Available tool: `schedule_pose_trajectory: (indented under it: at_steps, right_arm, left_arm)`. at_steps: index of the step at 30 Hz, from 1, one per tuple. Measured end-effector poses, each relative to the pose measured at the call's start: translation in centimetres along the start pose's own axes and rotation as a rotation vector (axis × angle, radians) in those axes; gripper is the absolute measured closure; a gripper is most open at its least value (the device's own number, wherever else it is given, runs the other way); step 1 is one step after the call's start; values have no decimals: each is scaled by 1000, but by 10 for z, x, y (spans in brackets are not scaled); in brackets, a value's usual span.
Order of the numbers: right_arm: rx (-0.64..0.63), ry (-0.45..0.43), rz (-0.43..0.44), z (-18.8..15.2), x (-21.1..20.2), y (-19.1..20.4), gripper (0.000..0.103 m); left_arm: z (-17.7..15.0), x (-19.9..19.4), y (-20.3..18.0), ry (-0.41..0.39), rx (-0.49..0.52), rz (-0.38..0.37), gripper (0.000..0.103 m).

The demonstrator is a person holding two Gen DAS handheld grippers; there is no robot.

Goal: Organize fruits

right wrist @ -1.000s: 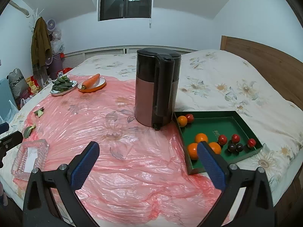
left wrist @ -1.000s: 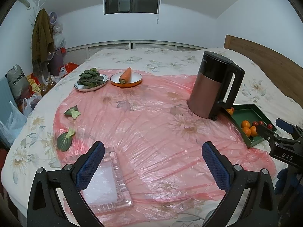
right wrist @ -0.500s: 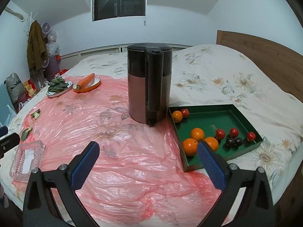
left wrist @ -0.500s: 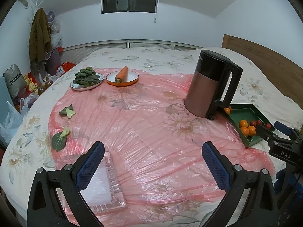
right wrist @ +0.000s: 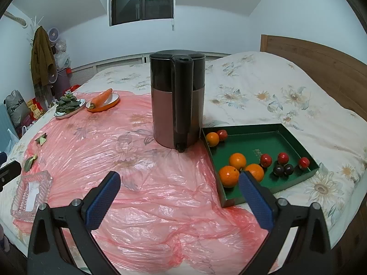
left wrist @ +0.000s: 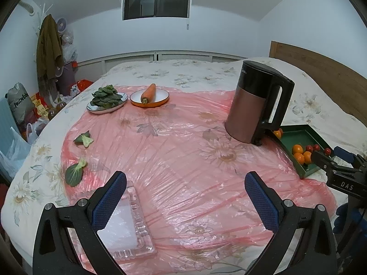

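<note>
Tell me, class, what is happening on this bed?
A person holds two hand-held grippers above a pink plastic sheet on the bed. The left hand-held gripper and right hand-held gripper are both open and empty. The round oranges and small red fruits lie untouched in the green rectangular tray, beside the copper-and-black kettle.

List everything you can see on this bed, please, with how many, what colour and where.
round oranges: four, orange, in the green tray
small round red fruits: four, red, in the tray
small dark purple fruits: two, tray's near side
shallow green tray: one, right of the kettle
tall copper-and-black kettle: one, centre
carrot: one, on an orange-rimmed plate
leafy greens plate: one, far left
loose green leaves: two, left
clear glass dish: one, near left
pink plastic sheet: one, over bedding
left gripper: open
right gripper: open
</note>
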State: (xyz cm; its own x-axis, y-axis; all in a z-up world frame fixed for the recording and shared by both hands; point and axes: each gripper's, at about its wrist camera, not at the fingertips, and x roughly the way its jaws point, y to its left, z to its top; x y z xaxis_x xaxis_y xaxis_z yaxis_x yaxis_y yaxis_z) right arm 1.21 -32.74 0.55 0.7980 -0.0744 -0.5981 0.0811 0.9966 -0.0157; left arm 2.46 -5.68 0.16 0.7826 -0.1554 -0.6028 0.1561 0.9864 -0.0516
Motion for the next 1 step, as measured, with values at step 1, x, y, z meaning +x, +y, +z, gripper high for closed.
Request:
schedule_pose_trajectory:
  at_steps: [1]
  right_arm:
    - [1,0,1,0,0,0,0]
  left_arm:
    - [0,0,0,0,-1,-1,2]
